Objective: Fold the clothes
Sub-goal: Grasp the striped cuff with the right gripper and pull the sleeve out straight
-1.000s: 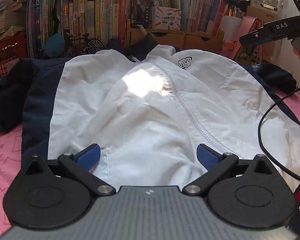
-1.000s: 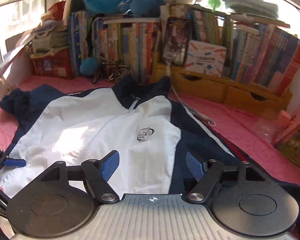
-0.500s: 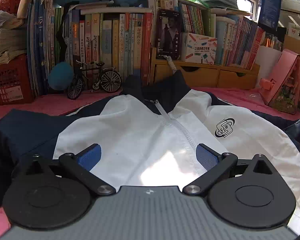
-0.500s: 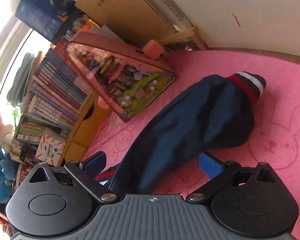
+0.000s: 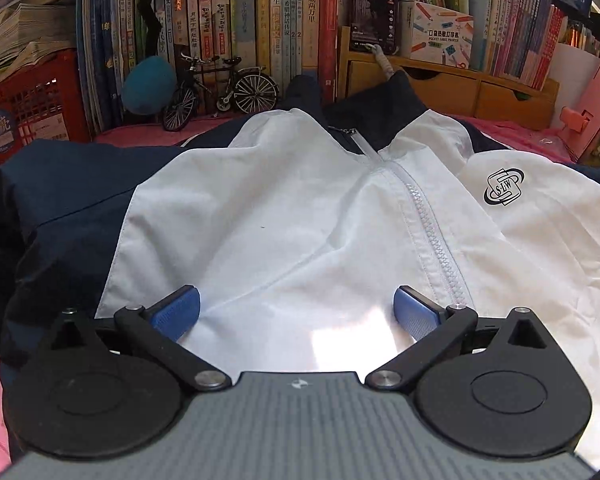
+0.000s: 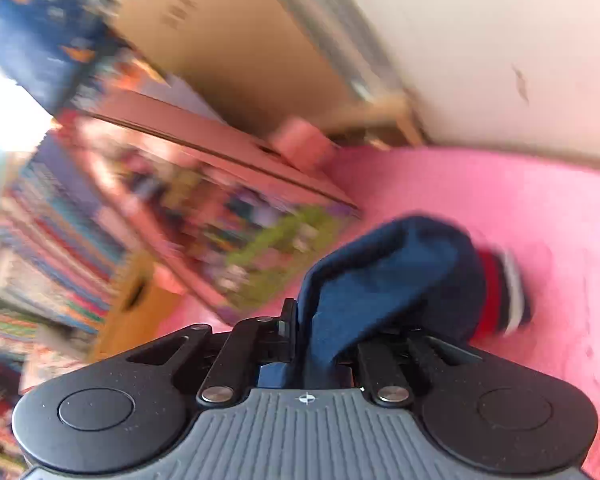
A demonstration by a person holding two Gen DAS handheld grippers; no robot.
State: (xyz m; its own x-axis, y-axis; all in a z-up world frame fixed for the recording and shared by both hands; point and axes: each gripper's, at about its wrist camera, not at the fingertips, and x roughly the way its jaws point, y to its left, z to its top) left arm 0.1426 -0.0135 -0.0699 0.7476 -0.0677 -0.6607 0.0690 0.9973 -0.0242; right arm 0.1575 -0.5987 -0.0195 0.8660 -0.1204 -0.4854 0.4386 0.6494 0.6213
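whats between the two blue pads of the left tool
Only the jacket's white front, seen in the left wrist view; the left tool stands open over it.

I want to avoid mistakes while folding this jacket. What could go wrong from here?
1. The right gripper has just closed on the navy sleeve well short of its striped cuff; the loose end may flop or bunch.
2. The left gripper is open over the white front, so pulling the sleeve may drag the jacket.
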